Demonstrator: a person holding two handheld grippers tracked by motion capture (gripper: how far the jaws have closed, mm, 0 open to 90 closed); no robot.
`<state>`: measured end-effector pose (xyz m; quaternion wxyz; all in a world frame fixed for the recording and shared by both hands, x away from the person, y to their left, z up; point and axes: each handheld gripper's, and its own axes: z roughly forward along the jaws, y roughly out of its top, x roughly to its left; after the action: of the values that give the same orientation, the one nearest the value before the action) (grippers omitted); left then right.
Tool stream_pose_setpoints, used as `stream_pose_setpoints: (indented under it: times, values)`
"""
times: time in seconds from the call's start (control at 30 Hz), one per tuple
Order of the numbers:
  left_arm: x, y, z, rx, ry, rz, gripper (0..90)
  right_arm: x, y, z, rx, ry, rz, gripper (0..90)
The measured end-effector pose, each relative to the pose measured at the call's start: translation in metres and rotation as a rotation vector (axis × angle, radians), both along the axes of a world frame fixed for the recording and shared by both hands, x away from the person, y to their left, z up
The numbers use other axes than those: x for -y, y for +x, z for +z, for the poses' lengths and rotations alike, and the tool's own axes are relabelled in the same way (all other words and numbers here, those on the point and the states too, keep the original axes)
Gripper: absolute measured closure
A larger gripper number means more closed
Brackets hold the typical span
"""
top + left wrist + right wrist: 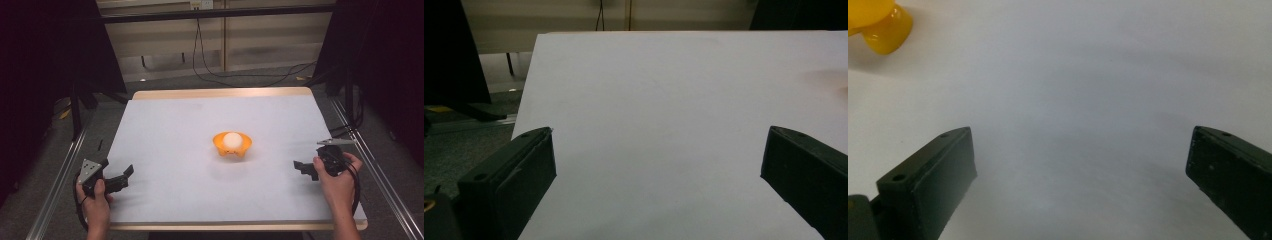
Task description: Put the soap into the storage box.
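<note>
Sitting mid-surface, the white ball in its orange bowl looks light, slippery; both hand-held grippers gape wide, so pinch the bowl's rim.

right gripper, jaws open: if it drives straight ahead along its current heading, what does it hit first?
Probably nothing. The right gripper faces bare white table; the orange bowl sits off to the upper left of its line. Depth is unclear, so it may graze the tabletop.

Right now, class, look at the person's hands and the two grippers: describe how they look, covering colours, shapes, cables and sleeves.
Both forearms are bare, with no sleeve or glove showing. The left gripper is black, topped by a grey three-cornered plate with small dark dots. The right gripper is black too, with a grey plate and a black cable looping beside the wrist. Up close, the jaws are flat, matt black blocks with small holes on top.
</note>
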<state>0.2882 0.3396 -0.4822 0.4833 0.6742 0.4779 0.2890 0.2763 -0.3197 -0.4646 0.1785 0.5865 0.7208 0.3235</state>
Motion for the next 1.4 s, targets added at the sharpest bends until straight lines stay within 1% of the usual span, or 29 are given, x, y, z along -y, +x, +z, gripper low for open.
stream_pose_setpoints:
  times: [0.13, 0.27, 0.3, 0.5, 0.57, 0.63, 0.67, 0.73, 0.77, 0.87, 1.0, 1.1, 1.17, 1.27, 1.3, 1.4]
  values:
    - [0.000, 0.000, 0.000, 0.001, 0.001, 0.001, 1.0, 0.011, -0.008, -0.002, 0.030, -0.005, -0.013, 0.0]
    - [0.001, 0.000, 0.000, 0.002, 0.003, 0.003, 1.0, 0.022, -0.017, -0.007, 0.048, -0.007, -0.026, 0.0]
    - [0.001, 0.000, 0.000, 0.000, -0.003, 0.005, 1.0, 0.025, -0.020, -0.008, 0.048, -0.005, -0.034, 0.0]
    - [0.001, 0.000, 0.000, 0.001, -0.001, 0.006, 0.9, 0.041, -0.032, -0.013, 0.057, 0.005, -0.061, 0.0]
    - [0.001, 0.000, 0.000, 0.001, 0.000, 0.000, 0.9, 0.046, -0.036, -0.014, 0.063, 0.013, -0.066, 0.0]
    - [0.001, 0.000, 0.000, 0.002, 0.002, 0.001, 0.9, 0.051, -0.040, -0.015, 0.081, 0.015, -0.057, 0.0]
    - [0.001, -0.001, 0.000, 0.003, 0.007, 0.004, 0.9, 0.053, -0.042, -0.014, 0.081, 0.022, -0.061, 0.0]
    - [0.001, -0.001, 0.000, 0.004, 0.011, 0.003, 0.9, 0.058, -0.045, -0.015, 0.083, 0.016, -0.065, 0.0]
    - [0.001, -0.001, 0.000, 0.004, 0.007, 0.004, 0.9, 0.060, -0.047, -0.015, 0.076, 0.018, -0.072, 0.0]
    - [0.001, -0.001, 0.000, 0.004, 0.006, 0.004, 0.9, 0.067, -0.052, -0.015, 0.088, 0.015, -0.077, 0.0]
    - [0.001, -0.001, 0.000, 0.004, 0.007, 0.004, 1.0, 0.076, -0.061, -0.014, 0.112, 0.040, -0.093, 0.0]
    - [0.001, -0.001, 0.000, 0.004, 0.007, 0.005, 0.9, 0.082, -0.067, -0.015, 0.120, 0.057, -0.100, 0.0]
    - [0.001, -0.001, 0.000, 0.004, 0.010, 0.005, 0.9, 0.085, -0.072, -0.015, 0.127, 0.064, -0.098, 0.0]
    - [0.001, -0.001, 0.000, 0.007, 0.017, 0.006, 0.9, 0.089, -0.081, -0.014, 0.146, 0.099, -0.094, 0.0]
    - [0.002, -0.001, 0.000, 0.009, 0.018, 0.007, 0.9, 0.090, -0.084, -0.014, 0.156, 0.100, -0.093, 0.0]
    - [0.002, -0.001, 0.000, 0.012, 0.024, 0.008, 1.0, 0.092, -0.091, -0.016, 0.162, 0.113, -0.093, 0.0]
